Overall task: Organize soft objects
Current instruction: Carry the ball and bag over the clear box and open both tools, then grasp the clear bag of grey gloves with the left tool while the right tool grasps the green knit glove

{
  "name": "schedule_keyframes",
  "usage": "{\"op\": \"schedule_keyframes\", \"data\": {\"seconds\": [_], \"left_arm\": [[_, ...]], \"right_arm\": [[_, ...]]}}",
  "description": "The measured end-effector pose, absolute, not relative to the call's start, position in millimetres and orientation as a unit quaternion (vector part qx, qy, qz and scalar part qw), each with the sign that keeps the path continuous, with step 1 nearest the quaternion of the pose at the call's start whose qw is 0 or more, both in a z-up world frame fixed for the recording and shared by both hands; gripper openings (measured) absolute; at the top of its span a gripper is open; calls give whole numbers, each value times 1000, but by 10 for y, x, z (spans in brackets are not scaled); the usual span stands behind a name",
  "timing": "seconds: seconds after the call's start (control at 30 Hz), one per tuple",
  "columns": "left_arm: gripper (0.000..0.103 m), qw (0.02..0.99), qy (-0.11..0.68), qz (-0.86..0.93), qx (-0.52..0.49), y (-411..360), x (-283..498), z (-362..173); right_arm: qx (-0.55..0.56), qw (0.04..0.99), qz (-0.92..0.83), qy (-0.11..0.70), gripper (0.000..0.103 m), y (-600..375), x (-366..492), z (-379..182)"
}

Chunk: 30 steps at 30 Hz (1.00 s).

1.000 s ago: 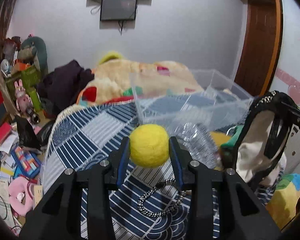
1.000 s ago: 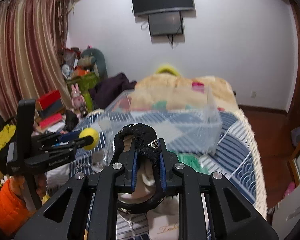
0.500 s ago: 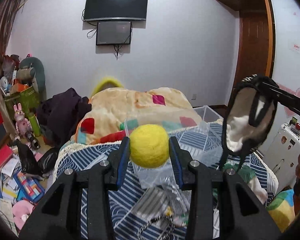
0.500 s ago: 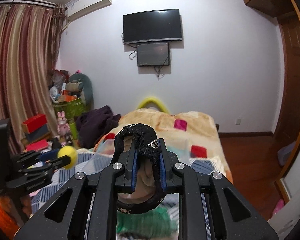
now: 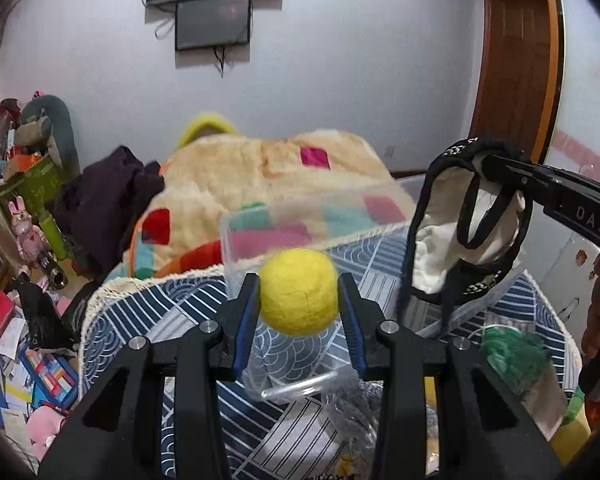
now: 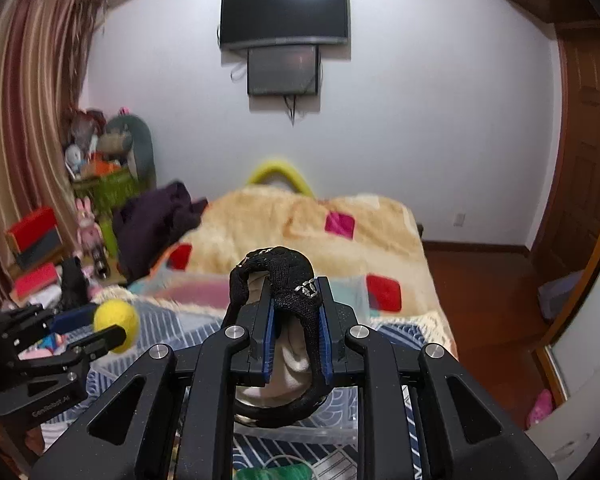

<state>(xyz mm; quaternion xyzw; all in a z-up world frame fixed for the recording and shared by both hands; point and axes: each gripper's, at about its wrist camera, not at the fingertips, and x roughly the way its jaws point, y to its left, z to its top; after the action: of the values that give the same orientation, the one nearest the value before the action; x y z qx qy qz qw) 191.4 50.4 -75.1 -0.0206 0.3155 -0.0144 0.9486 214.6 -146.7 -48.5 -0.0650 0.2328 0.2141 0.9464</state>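
In the left wrist view, our left gripper [image 5: 299, 300] has its fingers [image 5: 247, 312] clenched on a yellow felt ball [image 5: 298, 291], held above a clear plastic bin [image 5: 236, 240] that sits on the blue patterned bedspread [image 5: 148, 304]. To the right, our right gripper [image 5: 496, 168] dangles a black-and-white fabric pouch [image 5: 440, 248] over the same bin.

In the right wrist view, our right gripper [image 6: 296, 320] grips the pouch [image 6: 296, 292] tightly between its blue pads. The left gripper [image 6: 108, 330] with the ball [image 6: 116, 324] shows at lower left, above the bedspread [image 6: 172, 320].
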Motion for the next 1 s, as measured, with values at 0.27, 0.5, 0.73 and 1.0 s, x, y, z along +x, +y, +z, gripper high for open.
{"op": "schedule_keyframes", "data": {"seconds": [0.27, 0.5, 0.73, 1.0], "left_arm": [[39, 933, 359, -20, -11, 405, 2162, -948], [40, 928, 373, -16, -9, 362, 2182, -993], [63, 934, 358, -10, -2, 361, 2072, -885], [86, 950, 313, -17, -18, 371, 1797, -581]], "right_arm": [[-95, 922, 226, 299, 16, -1446, 2290, -711], [-112, 908, 228, 334, 20, -1524, 2309, -803], [-110, 911, 229, 324, 52, -1605, 2217, -731], [-89, 927, 234, 280, 81, -1683, 1960, -501]]}}
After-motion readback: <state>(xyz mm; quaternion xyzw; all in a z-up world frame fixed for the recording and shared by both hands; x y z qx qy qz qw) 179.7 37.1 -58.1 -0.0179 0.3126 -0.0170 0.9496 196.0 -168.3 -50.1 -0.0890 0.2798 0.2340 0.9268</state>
